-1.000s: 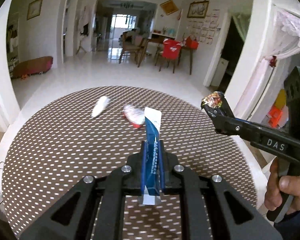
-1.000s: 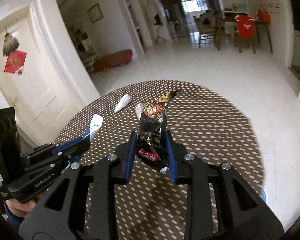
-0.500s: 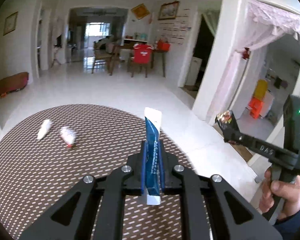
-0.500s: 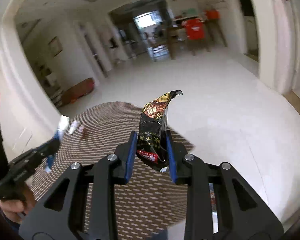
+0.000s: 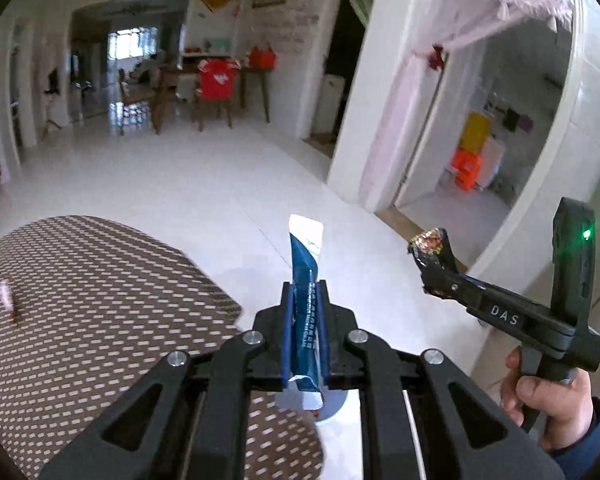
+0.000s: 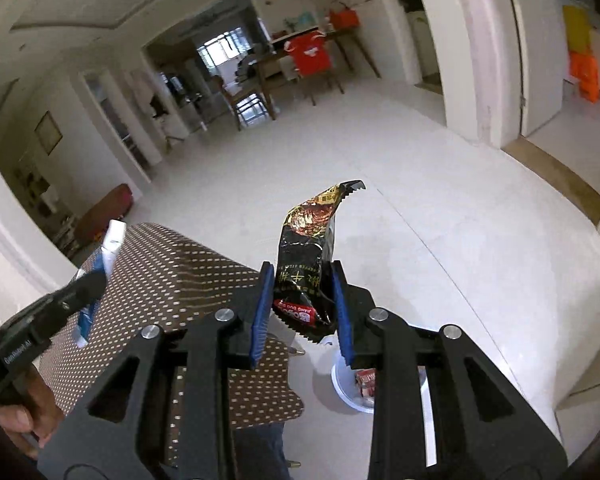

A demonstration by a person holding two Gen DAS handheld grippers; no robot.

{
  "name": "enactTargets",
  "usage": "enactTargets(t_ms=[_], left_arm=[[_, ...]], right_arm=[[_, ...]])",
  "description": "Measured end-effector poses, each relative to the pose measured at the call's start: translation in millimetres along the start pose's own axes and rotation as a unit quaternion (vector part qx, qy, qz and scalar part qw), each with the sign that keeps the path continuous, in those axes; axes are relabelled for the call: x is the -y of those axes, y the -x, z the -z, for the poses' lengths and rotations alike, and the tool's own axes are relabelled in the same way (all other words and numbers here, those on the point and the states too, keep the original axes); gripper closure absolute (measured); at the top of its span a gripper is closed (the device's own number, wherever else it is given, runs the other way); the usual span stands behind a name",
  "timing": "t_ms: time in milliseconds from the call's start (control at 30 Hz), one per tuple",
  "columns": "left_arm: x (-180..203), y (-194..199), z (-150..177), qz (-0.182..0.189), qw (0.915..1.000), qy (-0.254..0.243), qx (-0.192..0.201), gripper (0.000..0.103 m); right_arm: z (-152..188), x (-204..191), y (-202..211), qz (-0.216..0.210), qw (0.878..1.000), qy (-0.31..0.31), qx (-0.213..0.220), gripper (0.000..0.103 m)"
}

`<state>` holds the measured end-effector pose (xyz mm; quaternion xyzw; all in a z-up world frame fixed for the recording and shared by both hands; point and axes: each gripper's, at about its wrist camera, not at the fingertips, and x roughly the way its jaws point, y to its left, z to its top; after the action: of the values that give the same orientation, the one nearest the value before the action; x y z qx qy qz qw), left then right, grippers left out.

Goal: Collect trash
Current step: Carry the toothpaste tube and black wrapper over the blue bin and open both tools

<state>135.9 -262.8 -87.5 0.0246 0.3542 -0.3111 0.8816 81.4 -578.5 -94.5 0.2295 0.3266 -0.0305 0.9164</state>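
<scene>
My left gripper (image 5: 305, 292) is shut on a blue and white wrapper (image 5: 306, 264) that stands upright between the fingers. My right gripper (image 6: 302, 280) is shut on a black and gold snack wrapper (image 6: 306, 248). Both are held past the right edge of the round brown dotted table (image 5: 100, 300). The right gripper with its wrapper shows in the left wrist view (image 5: 432, 256). A white bin (image 6: 350, 388) with red trash inside stands on the floor below the right gripper. Two small wrappers (image 5: 4, 296) lie on the table at far left.
White tiled floor (image 5: 220, 184) stretches ahead to a dining table with chairs (image 5: 212, 80). A doorway with a pink curtain (image 5: 460, 120) opens on the right. The table's edge (image 6: 260, 400) is close under both grippers.
Both grippers have swung right, off the table top toward the floor side, each still holding its wrapper. The two loose wrappers have slid to the far left of view. The white bin has come into view.
</scene>
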Motion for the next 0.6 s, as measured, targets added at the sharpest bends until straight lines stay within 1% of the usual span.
enactTargets(t_ms=[67, 100, 167, 200, 233, 333, 500, 600], left_arm=[[10.7, -25.6, -2.3, 0.008, 0.9996, -0.006, -0.025, 0.093], [18.2, -41.6, -1.6, 0.011, 0.999, -0.01, -0.042, 0.093], [23.7, -61.9, -0.6, 0.015, 0.9976, -0.014, -0.066, 0.093], [26.3, -73.3, 0.4, 0.016, 0.9965, -0.016, -0.08, 0.093], [29.2, -87.7, 2.8, 0.015, 0.9946, -0.019, -0.101, 0.093], [31.2, -113.5, 6.0, 0.018, 0.9903, -0.017, -0.137, 0.092], [34.9, -147.0, 9.7, 0.018, 0.985, -0.019, -0.17, 0.092], [37.2, -163.4, 11.8, 0.018, 0.982, -0.024, -0.186, 0.092]], right_arm=[[1.2, 12.8, -6.8, 0.005, 1.0, -0.012, -0.007, 0.075], [3.4, 29.3, -17.0, 0.009, 0.999, -0.03, -0.02, 0.075], [4.6, 30.5, -21.0, 0.009, 0.999, -0.035, -0.024, 0.075], [7.4, 44.0, -32.4, 0.012, 0.998, -0.05, -0.037, 0.075], [9.8, 48.2, -34.8, 0.014, 0.998, -0.054, -0.041, 0.075], [12.5, 55.9, -46.0, 0.015, 0.996, -0.067, -0.052, 0.075], [21.2, 65.0, -61.8, 0.016, 0.994, -0.083, -0.072, 0.075], [22.2, 69.0, -75.0, 0.012, 0.992, -0.09, -0.084, 0.072]])
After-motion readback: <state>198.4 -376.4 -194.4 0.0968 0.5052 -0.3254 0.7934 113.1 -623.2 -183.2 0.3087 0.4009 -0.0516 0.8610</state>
